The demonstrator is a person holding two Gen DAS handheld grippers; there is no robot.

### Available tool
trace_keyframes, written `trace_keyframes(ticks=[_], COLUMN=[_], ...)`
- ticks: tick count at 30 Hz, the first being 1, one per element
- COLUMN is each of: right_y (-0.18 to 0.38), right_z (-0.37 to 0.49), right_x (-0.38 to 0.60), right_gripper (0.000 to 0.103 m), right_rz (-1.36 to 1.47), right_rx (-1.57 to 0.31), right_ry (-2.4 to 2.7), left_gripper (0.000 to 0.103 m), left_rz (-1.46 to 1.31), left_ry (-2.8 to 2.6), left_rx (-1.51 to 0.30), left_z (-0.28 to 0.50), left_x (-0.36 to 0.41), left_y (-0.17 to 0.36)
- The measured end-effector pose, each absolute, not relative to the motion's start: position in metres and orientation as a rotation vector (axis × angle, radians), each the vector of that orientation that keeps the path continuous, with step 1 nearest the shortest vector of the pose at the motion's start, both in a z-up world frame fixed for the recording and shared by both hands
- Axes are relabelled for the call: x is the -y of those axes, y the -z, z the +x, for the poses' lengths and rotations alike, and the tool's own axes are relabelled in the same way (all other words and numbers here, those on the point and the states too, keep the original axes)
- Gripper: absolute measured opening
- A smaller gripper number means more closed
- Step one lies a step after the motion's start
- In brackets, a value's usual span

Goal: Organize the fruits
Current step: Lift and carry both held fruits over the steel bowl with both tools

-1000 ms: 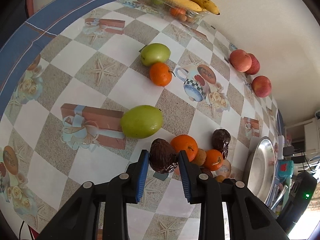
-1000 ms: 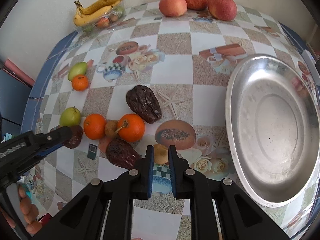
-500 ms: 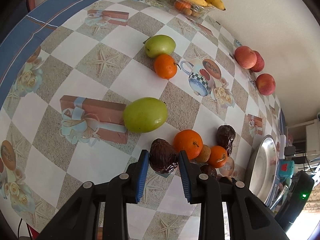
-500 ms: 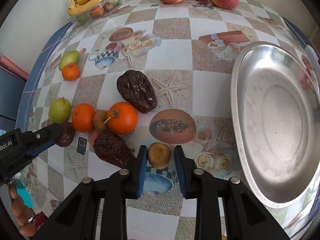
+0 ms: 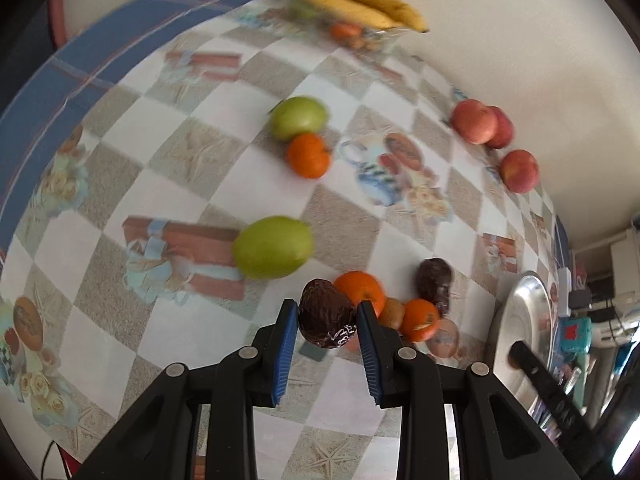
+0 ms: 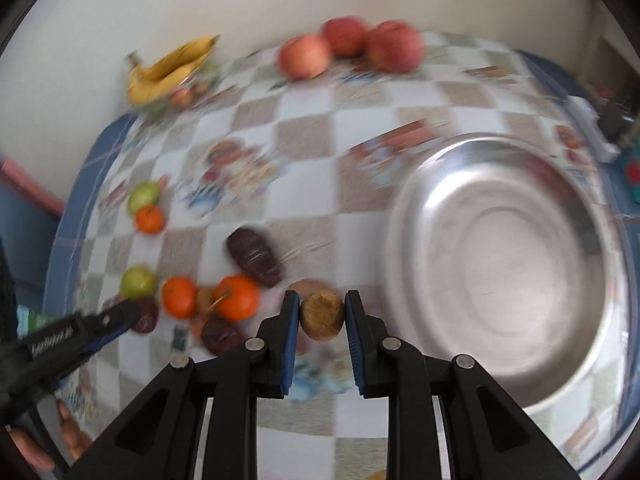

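My left gripper [image 5: 328,307] is shut on a dark brown wrinkled fruit [image 5: 326,314], held just above the checked tablecloth. In the right wrist view it comes in from the lower left as the left gripper [image 6: 120,316]. My right gripper [image 6: 322,299] is shut on a small round brown fruit [image 6: 322,314] and holds it off the table, just left of the steel tray [image 6: 404,216]. The tray holds no fruit. Two more dark fruits [image 6: 254,256] [image 6: 220,334], two oranges [image 6: 236,296] [image 6: 178,296] and another small brown fruit lie between the grippers.
Two green fruits [image 5: 273,246] [image 5: 298,118] and an orange [image 5: 309,155] lie further back. Three red apples [image 5: 474,120] sit near the wall. Bananas [image 5: 360,0] rest on a clear box at the far edge. A person's fingers [image 6: 68,432] show at the lower left.
The right gripper took hold of the small brown fruit and rose with it, shifting toward the tray. The left gripper stayed shut on the dark fruit and hardly moved.
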State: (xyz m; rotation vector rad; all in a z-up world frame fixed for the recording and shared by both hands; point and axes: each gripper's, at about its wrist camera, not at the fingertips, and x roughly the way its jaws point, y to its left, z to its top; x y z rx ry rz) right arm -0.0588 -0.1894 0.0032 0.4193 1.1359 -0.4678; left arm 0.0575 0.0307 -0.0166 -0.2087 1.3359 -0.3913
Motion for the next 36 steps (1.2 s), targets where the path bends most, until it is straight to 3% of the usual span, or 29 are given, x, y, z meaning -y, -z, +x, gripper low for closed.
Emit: trace_keyframes(ticks=[21, 26, 36], right_y=[-0.018, -0.012, -0.01], right_z=[-0.128, -0.131, -0.107], right_x=[0.3, 0.306, 0.275], right_gripper=[0.024, 0.024, 0.024], right_rz=[0.658, 0.683, 0.659], right_rx=[-1.033, -1.048, -1.098], right_ry=[0.81, 0.808, 0.665], left_gripper=[0.028, 0.028, 0.028], left_rz=[0.175, 0.143, -0.115], left_ry=[0.826, 0.761, 0.476], left_rx=[-1.196, -1.26, -1.324], left_z=[-0.015, 0.002, 0.051], left_x=[0.162, 0.138, 0.002], left_y=[-0.014, -0.005, 0.008])
